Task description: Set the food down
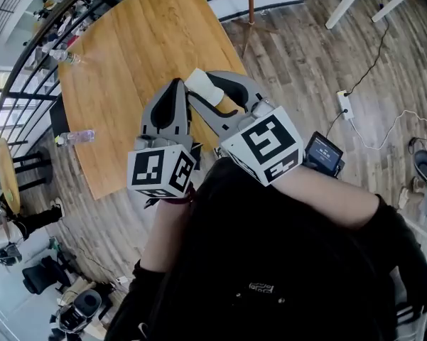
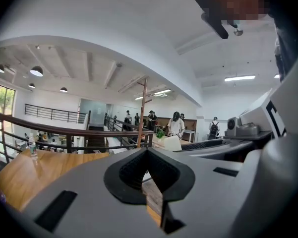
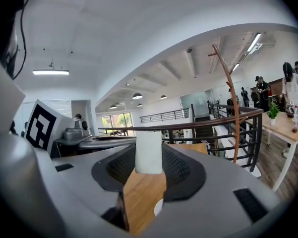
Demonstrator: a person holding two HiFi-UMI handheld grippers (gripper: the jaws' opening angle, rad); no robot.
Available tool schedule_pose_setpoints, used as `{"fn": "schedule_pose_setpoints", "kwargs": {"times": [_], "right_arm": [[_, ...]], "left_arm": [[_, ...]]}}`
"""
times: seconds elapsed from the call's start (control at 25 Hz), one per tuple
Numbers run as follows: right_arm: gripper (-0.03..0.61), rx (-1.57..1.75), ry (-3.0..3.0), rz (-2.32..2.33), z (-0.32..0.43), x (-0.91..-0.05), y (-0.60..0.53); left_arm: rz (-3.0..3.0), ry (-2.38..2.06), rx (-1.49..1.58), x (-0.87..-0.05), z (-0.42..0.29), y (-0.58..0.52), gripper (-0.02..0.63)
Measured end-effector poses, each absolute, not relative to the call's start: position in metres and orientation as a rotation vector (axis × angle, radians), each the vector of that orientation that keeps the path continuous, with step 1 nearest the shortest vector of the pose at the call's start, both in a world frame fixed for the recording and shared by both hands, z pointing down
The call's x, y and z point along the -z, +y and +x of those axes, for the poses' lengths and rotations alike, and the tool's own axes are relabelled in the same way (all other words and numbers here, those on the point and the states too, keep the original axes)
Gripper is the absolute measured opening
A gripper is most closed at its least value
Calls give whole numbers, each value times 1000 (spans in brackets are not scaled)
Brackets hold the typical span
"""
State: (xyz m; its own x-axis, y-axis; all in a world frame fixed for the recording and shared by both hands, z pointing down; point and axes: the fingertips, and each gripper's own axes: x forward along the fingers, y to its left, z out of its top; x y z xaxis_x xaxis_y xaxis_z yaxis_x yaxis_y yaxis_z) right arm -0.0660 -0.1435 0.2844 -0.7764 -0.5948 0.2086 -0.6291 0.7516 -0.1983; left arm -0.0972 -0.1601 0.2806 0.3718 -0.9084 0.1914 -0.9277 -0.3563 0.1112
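**A:** Food, where is it now?

**B:** The pale white piece (image 1: 204,89) is pinched between the jaws of the right gripper (image 3: 149,155), over the wooden table (image 1: 121,69) and close to the table's near edge.

**A:** And the left gripper (image 2: 148,153)?

**B:** Its jaw tips meet with nothing between them. It hangs just beside the right one, above that same table edge.
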Motion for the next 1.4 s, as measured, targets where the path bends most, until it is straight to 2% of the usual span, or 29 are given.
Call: {"fn": "schedule_pose_setpoints", "kwargs": {"times": [0.48,0.68,1.04,1.4], "right_arm": [[170,-369,-2690,1177,-127,-295,-198],[170,-397,-2635,1227,-128,-306,-206],[170,-421,-2641,1142,-127,-320,-217],[170,-499,-2666,995,-168,-341,-224]], "left_arm": [[2549,-1392,-80,-294,-155,-218,0],[2573,-1312,-96,-306,-154,-227,-2],[2518,-1357,-140,-321,-153,-237,-2],[2391,-1442,-205,-343,-196,-241,0]]}}
